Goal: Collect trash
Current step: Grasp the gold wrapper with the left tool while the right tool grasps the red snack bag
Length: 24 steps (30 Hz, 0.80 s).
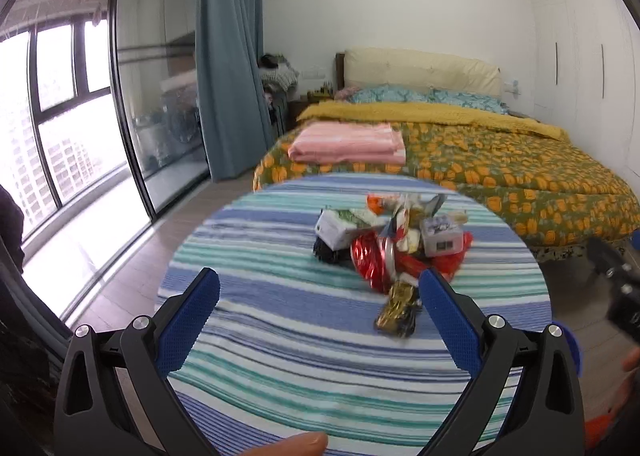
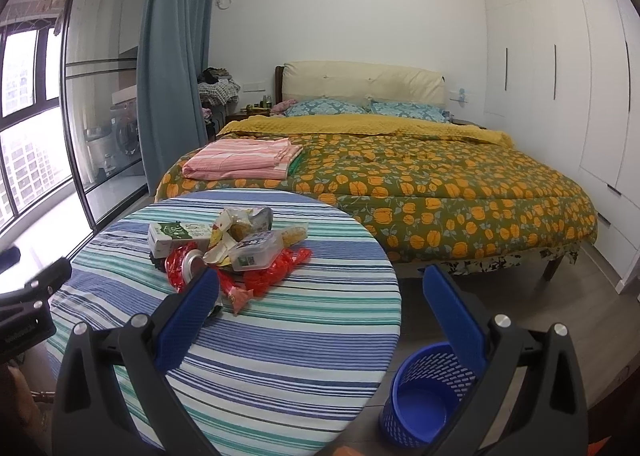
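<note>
- Jaws of the left gripper point(image 1: 319, 290) stand wide apart and hold nothing, hovering over a round desk point(image 1: 280, 356) in a blue, green and white striped cloth; the trash pile point(image 1: 390, 240) lies on the desk ahead of the right blue finger, blurred; a gold wrapper point(image 1: 396, 308) sits nearest, just beside that finger; a bed point(image 1: 500, 168) with an orange-flowered cover stands behind the desk; a fingertip shows at the bottom edge.
- Jaws of the right gripper point(image 2: 320, 286) are likewise spread wide and empty; in this view the left finger overlaps the near edge of the trash pile point(image 2: 232, 248), which includes a white carton point(image 2: 176, 238) and a clear plastic box point(image 2: 254, 252); a blue mesh bin point(image 2: 424, 396) stands on the floor just beside the desk point(image 2: 260, 356), behind the right finger.
</note>
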Each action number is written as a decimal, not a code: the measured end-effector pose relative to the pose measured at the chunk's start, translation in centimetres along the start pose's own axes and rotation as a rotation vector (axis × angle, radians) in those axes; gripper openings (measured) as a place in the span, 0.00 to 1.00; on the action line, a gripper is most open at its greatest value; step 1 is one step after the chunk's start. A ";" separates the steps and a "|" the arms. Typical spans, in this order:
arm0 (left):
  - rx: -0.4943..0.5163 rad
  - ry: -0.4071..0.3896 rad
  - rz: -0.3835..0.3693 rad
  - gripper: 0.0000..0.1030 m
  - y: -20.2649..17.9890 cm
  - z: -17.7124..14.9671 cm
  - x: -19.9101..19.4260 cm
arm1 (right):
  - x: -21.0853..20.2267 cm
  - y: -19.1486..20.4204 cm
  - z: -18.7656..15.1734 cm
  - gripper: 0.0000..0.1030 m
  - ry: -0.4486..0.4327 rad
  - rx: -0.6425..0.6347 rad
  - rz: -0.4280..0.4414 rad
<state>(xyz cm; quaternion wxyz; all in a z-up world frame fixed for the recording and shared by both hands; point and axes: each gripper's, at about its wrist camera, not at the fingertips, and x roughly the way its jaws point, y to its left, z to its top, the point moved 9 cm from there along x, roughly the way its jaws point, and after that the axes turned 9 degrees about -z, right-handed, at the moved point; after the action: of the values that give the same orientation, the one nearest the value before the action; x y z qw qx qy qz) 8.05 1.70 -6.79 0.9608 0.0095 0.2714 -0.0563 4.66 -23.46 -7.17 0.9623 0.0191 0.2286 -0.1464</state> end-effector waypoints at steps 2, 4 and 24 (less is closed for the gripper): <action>-0.002 0.043 -0.015 0.96 0.2 -0.7 0.9 | 0.1 -0.2 0.1 0.96 0.005 0.008 -0.002; -0.011 0.091 -0.027 0.96 0.5 -1.6 1.9 | 0.2 -0.3 0.0 0.96 0.006 0.013 -0.001; 0.229 0.355 -0.341 0.85 -7.7 -6.9 16.2 | 2.4 0.2 -2.1 0.95 0.032 0.000 0.167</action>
<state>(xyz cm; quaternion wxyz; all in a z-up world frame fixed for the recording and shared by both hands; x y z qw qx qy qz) 17.33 -7.28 -21.08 0.8673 0.0818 0.4254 -0.2452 5.86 -23.74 -10.16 0.9673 0.0403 0.2415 -0.0654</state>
